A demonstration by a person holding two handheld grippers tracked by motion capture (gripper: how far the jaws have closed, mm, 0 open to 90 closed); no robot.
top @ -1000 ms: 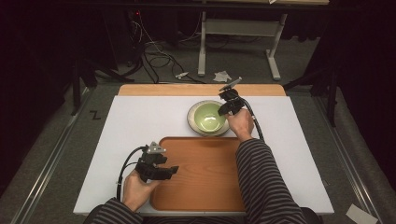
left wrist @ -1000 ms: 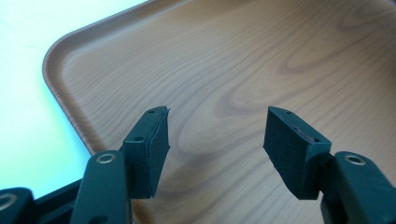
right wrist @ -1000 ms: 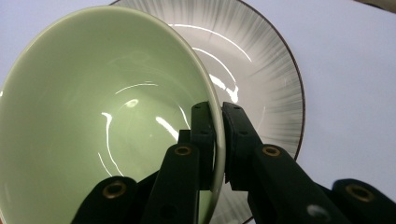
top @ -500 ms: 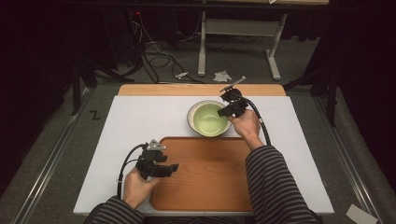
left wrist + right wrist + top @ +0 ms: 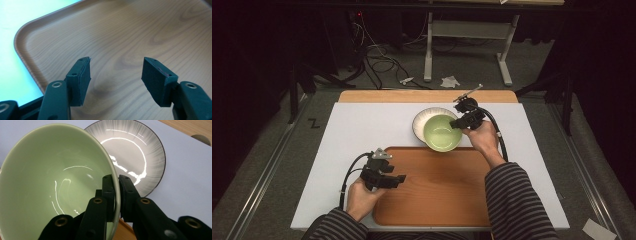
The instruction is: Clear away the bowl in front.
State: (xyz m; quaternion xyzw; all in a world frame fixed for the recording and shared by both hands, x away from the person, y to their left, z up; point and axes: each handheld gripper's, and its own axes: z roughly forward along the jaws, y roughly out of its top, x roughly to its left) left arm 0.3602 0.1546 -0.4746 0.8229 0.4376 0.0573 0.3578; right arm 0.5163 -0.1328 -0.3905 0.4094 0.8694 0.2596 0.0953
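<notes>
Green bowl (image 5: pixel 442 132) is pinched by its rim in the right tool (image 5: pixel 460 123), lifted off the plate (image 5: pixel 421 120). Left tool (image 5: pixel 398 179) hangs wide open over the wooden tray (image 5: pixel 447 200). Next, probably a gentle set-down on that tray.

1. The bowl (image 5: pixel 442 133) is a plain pale green, glossy, with white glints inside.
2. The plate (image 5: pixel 140 155) is white at its middle, with fine grey streaks running outward and a thin dark rim.
3. The tray (image 5: pixel 437 195) is warm brown with a wood-grain pattern of darker rings and lines.
4. The table top (image 5: pixel 357 135) is pale grey-white, and a light wood strip (image 5: pixel 412 96) runs along its far edge.
5. The left gripper (image 5: pixel 116 75) and the right gripper (image 5: pixel 117 195) have black jaws; the left one carries a grey plate on top.
6. The sleeves (image 5: pixel 517 200) are dark with thin pale stripes.
7. The floor (image 5: pixel 272 165) is dull grey.
</notes>
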